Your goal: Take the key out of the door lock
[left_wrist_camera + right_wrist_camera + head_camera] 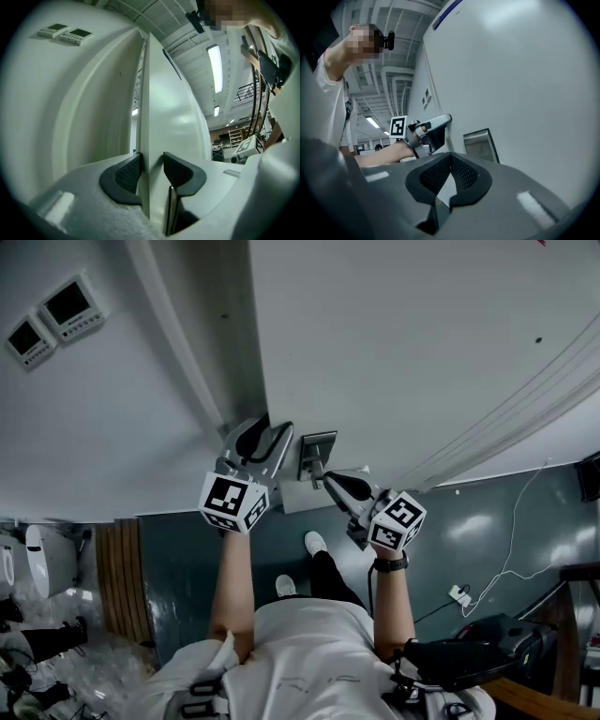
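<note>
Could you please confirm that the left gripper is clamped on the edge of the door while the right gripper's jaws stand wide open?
Not quite. The right gripper has its jaws shut together with nothing between them, as the right gripper view shows. The left gripper is indeed clamped on the edge of the door.

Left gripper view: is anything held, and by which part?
The left gripper appears to clamp the door by its open edge, one pad on each face. The right gripper is shut and empty.
</note>
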